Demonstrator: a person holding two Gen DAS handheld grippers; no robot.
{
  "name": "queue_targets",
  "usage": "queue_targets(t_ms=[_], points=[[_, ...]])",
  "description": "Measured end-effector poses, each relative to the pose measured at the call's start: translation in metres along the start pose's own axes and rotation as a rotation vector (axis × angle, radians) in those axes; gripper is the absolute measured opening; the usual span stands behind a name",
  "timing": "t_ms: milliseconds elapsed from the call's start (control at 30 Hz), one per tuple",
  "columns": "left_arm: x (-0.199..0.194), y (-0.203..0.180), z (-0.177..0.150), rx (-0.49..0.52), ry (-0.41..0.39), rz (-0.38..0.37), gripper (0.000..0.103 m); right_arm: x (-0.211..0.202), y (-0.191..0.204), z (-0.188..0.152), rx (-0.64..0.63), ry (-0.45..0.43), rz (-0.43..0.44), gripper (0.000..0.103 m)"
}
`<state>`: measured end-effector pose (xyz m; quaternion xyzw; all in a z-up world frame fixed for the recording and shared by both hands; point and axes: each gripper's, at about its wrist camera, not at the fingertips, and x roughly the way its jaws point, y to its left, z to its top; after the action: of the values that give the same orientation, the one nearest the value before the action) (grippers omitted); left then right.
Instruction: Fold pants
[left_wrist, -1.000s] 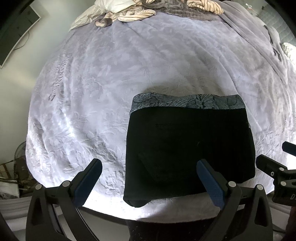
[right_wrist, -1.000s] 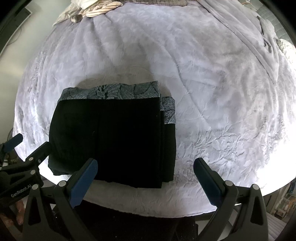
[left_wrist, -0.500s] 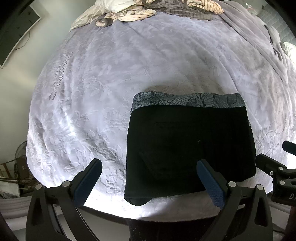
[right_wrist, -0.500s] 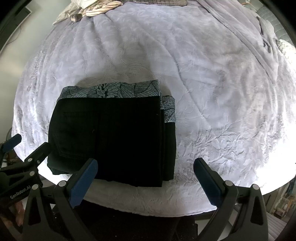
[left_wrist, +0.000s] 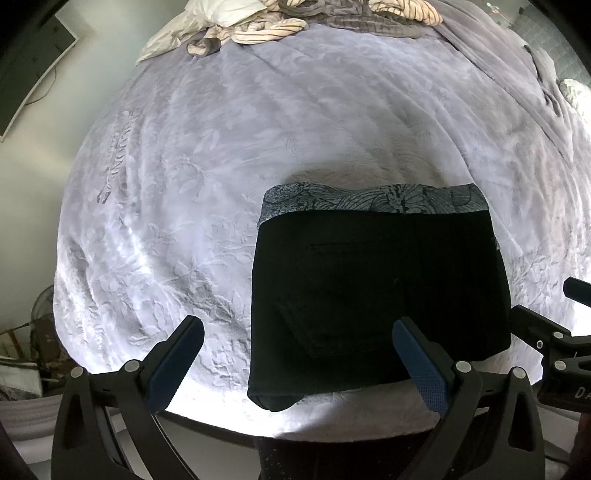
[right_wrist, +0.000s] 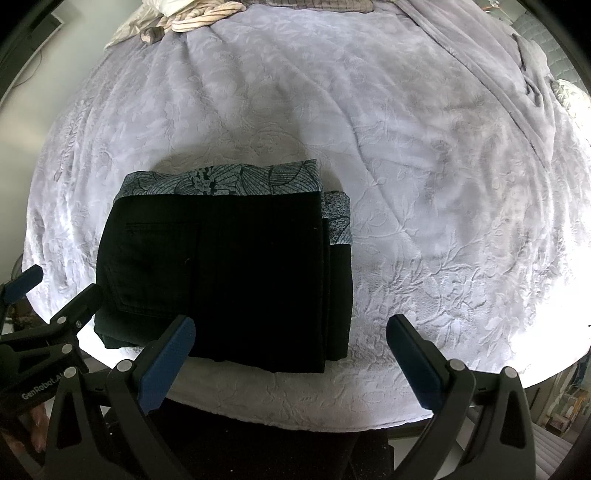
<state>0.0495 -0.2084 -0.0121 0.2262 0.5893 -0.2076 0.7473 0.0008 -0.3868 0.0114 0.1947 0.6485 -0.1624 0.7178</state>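
Pants are seen folded into a compact stack at 6 o'clock on the bedspread. Left gripper and right gripper are held spread apart, nothing gripped.

Your left hand-held gripper: black frame, two fingers, blue bumpy pads, round silver screws. Your right hand-held gripper: same black frame, blue pads. White "GenRobot" letters on left one's side.
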Motion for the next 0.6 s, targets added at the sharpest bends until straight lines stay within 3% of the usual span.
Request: queue_targets(t_ms=[600], points=[[0.0023, -0.0001, -0.0004, 0.005, 0.007, 0.004, 0.102, 0.0039, 0.0011, 0.0011, -0.007, 0.013, -0.001, 0.103]])
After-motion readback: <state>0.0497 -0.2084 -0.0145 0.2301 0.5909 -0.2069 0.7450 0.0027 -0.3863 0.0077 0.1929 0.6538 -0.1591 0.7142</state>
